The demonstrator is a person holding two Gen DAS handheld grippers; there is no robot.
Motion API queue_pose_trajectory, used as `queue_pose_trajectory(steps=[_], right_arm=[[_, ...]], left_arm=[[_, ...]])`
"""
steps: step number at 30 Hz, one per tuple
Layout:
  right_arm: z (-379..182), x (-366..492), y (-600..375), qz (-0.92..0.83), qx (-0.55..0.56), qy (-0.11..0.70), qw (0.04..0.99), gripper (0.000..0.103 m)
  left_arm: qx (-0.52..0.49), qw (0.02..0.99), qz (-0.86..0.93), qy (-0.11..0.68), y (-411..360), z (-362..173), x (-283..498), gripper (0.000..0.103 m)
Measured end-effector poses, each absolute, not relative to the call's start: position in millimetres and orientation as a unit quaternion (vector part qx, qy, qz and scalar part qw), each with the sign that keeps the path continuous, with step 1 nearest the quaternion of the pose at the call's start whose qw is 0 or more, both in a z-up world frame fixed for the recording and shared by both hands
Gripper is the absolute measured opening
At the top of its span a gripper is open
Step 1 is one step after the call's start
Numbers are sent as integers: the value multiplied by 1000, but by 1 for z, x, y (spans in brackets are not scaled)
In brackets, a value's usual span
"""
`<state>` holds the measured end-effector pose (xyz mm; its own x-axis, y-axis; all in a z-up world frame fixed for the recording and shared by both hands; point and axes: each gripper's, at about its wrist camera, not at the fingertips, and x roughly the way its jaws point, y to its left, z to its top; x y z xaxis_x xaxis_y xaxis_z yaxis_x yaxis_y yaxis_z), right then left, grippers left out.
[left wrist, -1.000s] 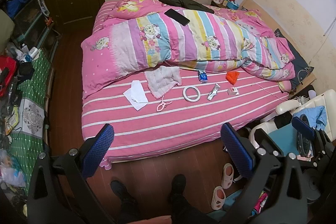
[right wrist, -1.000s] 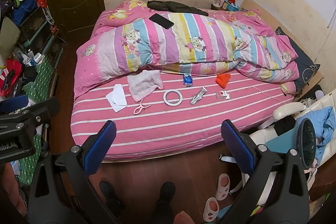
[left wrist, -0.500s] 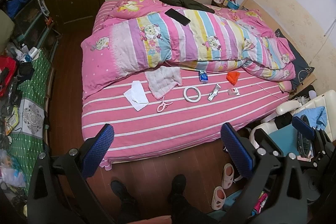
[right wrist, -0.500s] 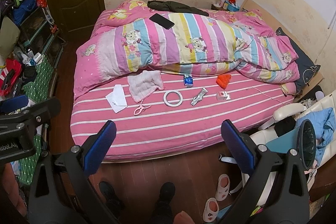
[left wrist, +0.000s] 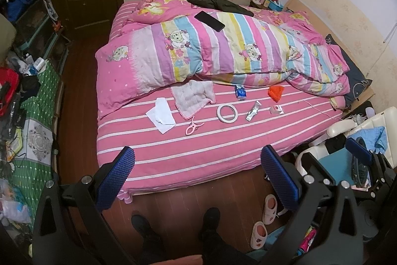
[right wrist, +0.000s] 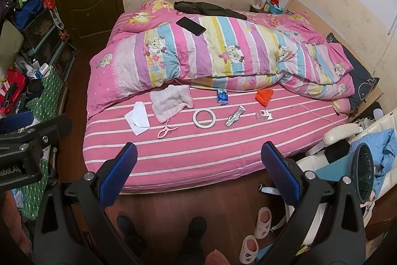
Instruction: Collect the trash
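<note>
Nothing has shifted across the last second: the left gripper and right gripper stay poised above the floor at the near edge of the bed, so collection has not yet begun. Both are spread wide, holding and touching nothing. The likely trash lies in a row beyond the tape ring at mid-mattress: white paper to its left, a silver wrapper just right, a blue packet and an orange scrap toward the duvet.
</note>
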<state>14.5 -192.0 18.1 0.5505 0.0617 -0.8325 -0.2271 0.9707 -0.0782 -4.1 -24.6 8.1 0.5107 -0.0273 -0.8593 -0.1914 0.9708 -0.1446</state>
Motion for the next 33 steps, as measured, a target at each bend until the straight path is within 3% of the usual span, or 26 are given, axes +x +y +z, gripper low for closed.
queue_pose_trajectory(steps=[23,33], right_arm=[[-7,53,-222,213,-95,471,851,99],[-30,72,-204,246,-81,485,835,99]], left_arm=[[-178,856,98,474,-43,-1,-3,98],[-216,842,104,483,-6,-26,8,98]])
